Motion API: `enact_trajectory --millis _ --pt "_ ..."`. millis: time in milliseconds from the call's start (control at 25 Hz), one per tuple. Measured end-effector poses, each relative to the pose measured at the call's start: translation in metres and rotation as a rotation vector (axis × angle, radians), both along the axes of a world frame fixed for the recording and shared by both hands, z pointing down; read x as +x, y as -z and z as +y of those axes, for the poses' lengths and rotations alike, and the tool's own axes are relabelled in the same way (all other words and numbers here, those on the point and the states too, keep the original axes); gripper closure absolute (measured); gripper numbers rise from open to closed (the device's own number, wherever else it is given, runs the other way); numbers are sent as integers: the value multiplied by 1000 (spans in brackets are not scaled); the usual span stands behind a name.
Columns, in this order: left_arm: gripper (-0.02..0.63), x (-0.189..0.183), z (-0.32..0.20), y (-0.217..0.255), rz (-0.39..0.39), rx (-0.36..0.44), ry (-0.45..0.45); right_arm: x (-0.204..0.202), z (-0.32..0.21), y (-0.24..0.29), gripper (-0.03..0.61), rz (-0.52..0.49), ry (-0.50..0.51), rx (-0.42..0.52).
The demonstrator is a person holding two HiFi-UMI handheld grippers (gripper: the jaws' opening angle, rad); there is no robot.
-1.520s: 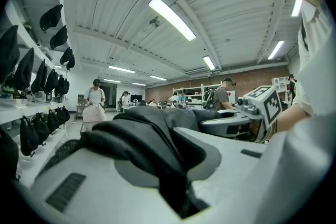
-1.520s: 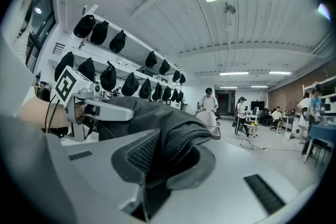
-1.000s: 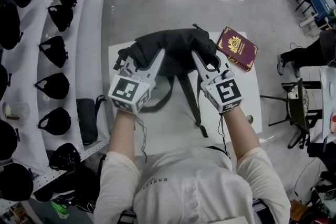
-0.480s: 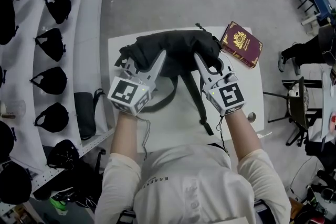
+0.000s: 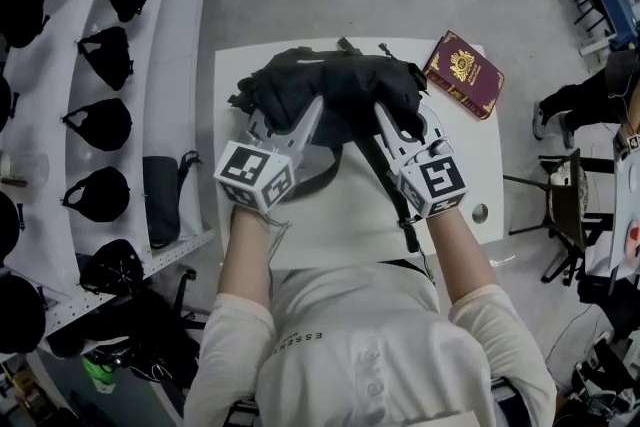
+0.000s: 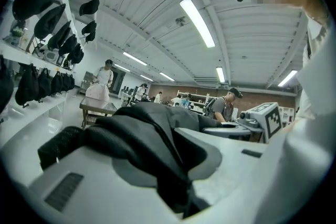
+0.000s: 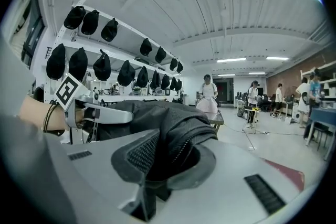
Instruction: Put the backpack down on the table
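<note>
As the head view gives it, backpack (image 5: 340,87): black, bunched over the far half of the white table (image 5: 320,225); a strap (image 5: 392,190) trails toward the near edge. I cannot tell whether its full weight rests there.
Left gripper (image 5: 288,112): at the bag's left flank.
Right gripper (image 5: 403,112): at the bag's right flank.
Book (image 5: 463,73): maroon, on the table's far right corner, just beside the bag.
Shelves (image 5: 175,65): left of the table, rows of black bags (image 5: 103,193).
Left gripper view, fingers (image 6: 79,186): opening, a fold of backpack (image 6: 142,134) fabric pinched between them.
Right gripper view, fingers (image 7: 252,186): clamped on mesh-lined backpack (image 7: 168,123) fabric.
</note>
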State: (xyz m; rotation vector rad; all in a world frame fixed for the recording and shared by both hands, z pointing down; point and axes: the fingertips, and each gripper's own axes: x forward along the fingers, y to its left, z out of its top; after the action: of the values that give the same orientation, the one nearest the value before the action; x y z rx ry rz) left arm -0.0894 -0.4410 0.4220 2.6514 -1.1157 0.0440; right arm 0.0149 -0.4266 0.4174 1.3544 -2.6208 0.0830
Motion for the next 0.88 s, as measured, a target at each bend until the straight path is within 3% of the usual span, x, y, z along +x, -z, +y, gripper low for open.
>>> enact_trajectory --millis 400,880 --pt "522 -7 54 -22 70 -143 47 -2 52 -21 511 -63 6 -103" --pt "497 -7 121 -53 98 -169 51 2 118 -50 509 -87 35 -183"
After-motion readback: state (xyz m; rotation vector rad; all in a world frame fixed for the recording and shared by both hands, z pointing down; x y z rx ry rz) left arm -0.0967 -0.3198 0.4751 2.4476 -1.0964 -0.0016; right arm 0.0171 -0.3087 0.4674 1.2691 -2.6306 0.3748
